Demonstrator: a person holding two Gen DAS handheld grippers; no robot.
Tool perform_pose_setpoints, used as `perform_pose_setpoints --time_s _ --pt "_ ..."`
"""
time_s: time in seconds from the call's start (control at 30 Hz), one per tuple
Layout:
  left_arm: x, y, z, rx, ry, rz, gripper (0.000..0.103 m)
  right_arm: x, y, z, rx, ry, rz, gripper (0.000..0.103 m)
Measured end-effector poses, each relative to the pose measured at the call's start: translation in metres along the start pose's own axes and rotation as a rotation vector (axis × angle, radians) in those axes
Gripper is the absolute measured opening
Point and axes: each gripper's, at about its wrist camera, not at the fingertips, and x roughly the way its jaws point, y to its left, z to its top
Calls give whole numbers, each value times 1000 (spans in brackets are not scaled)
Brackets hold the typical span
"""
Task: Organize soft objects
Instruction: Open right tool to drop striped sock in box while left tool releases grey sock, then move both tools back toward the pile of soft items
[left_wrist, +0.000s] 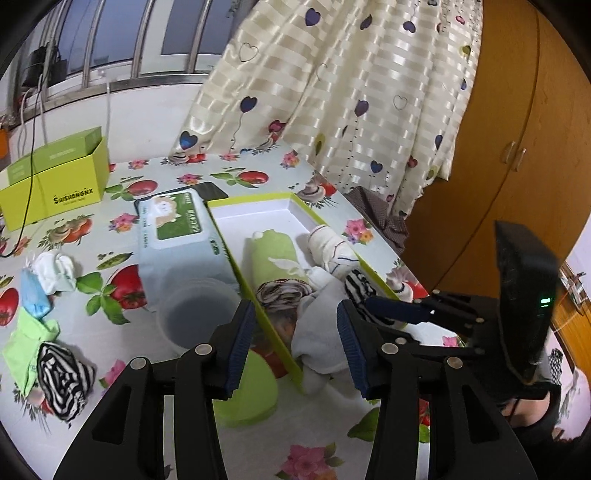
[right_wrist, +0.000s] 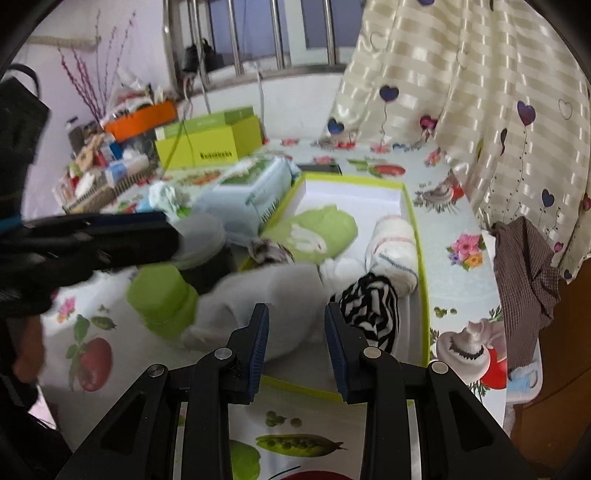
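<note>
Mostly rolled, soft socks (left_wrist: 280, 258) in shallow box (left_wrist: 258, 206)

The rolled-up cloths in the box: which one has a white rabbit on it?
The green roll, lying at the box's left side. The white roll only has thin stripes; the black-and-white one is zebra-striped.

A pack of wet wipes (left_wrist: 177, 236) lies on the fruit-and-flower tablecloth (left_wrist: 110, 339), just left of the shallow tray. Nearer, a translucent plastic cup (left_wrist: 195, 314) touches its near end, and a green lid (left_wrist: 251, 387) lies closer still. Far left stands an open lime-green carton (left_wrist: 55, 181) with a dark cable (left_wrist: 29, 177) draped over it. A cream curtain (left_wrist: 351, 92) (printed with hearts) hangs behind, beside a wooden cupboard (left_wrist: 517, 129). A dark flat thing (left_wrist: 212, 190), possibly a phone, shows beyond the wipes.
</note>
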Motion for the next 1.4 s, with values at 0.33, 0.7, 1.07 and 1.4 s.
perform_pose_setpoints --time_s 0.33,0.7,1.07,1.4 --pt "-19 18 -6 -39 -25 15 47 -20 15 3 -28 -59 5 30" --pt "-29 34 -12 -73 -36 33 47 5 17 10 -55 -14 -43 30" --pt "-35 43 -19 -101 -25 53 47 -8 27 9 -55 -4 -62 30" --pt "-57 58 -34 -131 -35 86 47 -38 60 20 -82 -56 -40 36"
